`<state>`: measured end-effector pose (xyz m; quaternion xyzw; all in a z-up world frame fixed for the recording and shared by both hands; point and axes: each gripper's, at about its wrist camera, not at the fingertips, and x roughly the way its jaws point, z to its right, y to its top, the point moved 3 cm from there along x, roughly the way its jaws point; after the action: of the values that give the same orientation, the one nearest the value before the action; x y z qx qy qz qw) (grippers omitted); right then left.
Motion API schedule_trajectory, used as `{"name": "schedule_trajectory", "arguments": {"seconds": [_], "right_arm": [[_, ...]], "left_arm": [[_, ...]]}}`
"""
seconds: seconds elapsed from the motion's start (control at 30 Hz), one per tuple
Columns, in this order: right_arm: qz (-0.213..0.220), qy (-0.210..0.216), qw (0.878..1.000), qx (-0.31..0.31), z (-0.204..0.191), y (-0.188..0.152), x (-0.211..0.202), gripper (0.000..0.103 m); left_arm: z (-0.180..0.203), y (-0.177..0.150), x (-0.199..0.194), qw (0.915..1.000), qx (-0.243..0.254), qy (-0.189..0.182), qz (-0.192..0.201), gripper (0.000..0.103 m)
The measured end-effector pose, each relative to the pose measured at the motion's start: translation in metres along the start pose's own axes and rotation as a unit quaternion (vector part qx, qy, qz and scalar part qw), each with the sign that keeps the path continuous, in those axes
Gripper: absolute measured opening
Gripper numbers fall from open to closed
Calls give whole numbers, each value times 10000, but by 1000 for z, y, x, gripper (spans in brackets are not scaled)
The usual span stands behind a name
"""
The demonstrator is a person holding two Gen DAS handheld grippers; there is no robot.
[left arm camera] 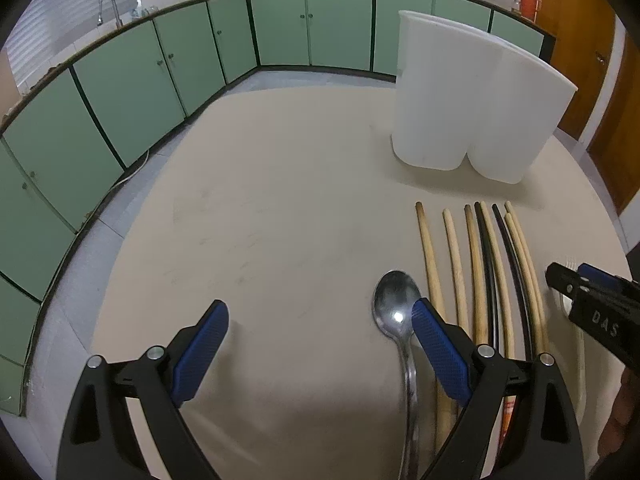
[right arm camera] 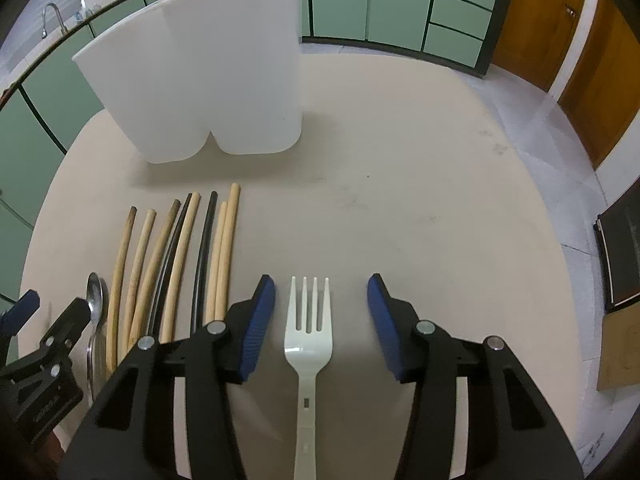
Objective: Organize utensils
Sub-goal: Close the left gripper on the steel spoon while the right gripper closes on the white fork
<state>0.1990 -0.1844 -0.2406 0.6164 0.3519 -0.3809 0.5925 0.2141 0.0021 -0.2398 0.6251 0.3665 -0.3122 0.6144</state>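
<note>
A white two-compartment holder (left arm camera: 472, 100) stands at the back of the round beige table; it also shows in the right wrist view (right arm camera: 200, 76). Several wooden and black chopsticks (left arm camera: 480, 280) (right arm camera: 176, 264) lie in a row before it. A metal spoon (left arm camera: 396, 312) (right arm camera: 96, 304) lies left of them, just left of my left gripper's right finger. My left gripper (left arm camera: 320, 344) is open and empty above bare table. A white plastic fork (right arm camera: 308, 340) lies between the open fingers of my right gripper (right arm camera: 322, 312), which also shows in the left wrist view (left arm camera: 592, 300).
Green cabinets (left arm camera: 120, 92) with a sink tap (left arm camera: 108, 8) curve around the room. A wooden door (right arm camera: 600, 72) stands at the right. A dark board (right arm camera: 620, 248) leans beyond the table's right edge.
</note>
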Motion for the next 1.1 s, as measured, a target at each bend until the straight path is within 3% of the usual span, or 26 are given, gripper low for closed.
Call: {"name": "schedule_trajectory", "arguments": {"seconds": [0.4, 0.87, 0.97, 1.1], "right_arm": [[62, 48, 9999, -154, -7, -11, -13, 47], [-30, 145, 9996, -237, 3, 0, -19, 47], [-48, 150, 9996, -250, 6, 8, -16, 47], [-78, 86, 9994, -323, 2, 10, -15, 48]], "left_arm": [[11, 12, 16, 9997, -19, -110, -209, 89], [5, 16, 23, 9990, -209, -230, -318, 89], [5, 16, 21, 9990, -213, -246, -306, 84], [10, 9, 15, 9987, -223, -362, -287, 68]]}}
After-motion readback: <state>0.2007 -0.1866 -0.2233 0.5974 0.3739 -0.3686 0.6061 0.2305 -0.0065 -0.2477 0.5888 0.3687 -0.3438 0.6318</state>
